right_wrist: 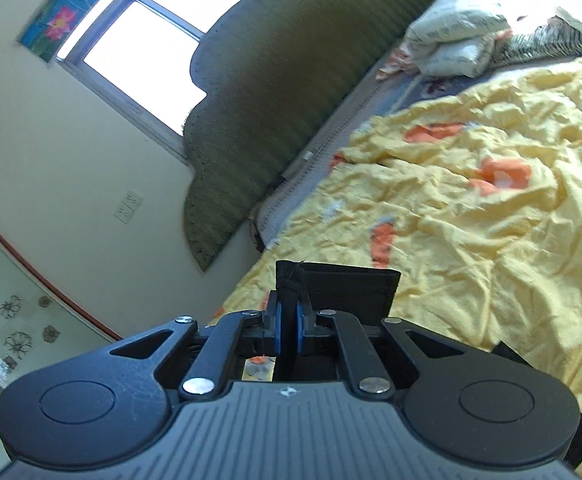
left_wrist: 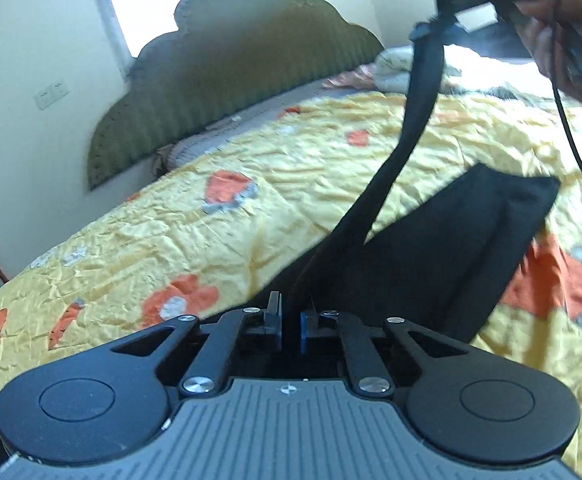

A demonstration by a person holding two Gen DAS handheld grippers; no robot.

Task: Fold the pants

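In the left wrist view, the left gripper [left_wrist: 291, 322] has its blue-padded jaws drawn in narrow, with dark cloth of the black fabric pants [left_wrist: 443, 256] pinched between them at the near edge. The pants lie partly on the crumpled yellow bedspread with orange and grey flower prints [left_wrist: 219, 232], one flat dark panel spreading to the right of the gripper, while a narrow band of the same cloth rises taut from the jaws up toward the top right of the picture. There the right gripper [left_wrist: 431, 30], blurred, grips the upper end of that band, and the person's hand [left_wrist: 551, 36] wraps its handle, a thin black cable [left_wrist: 571, 136] trailing down beside it. Behind the bed stands a dark green scalloped padded headboard [left_wrist: 243, 72] against a cream wall. In the right wrist view, the right gripper [right_wrist: 289, 332] is clamped tight on a folded edge of the black pants [right_wrist: 343, 288], which stands up just past the blue pads, lifted clear above the yellow bedspread [right_wrist: 491, 240]. A pile of white printed bedding [right_wrist: 463, 28] sits at the far end of the bed, near the green headboard [right_wrist: 283, 92] and a bright aluminium-framed window [right_wrist: 147, 48].
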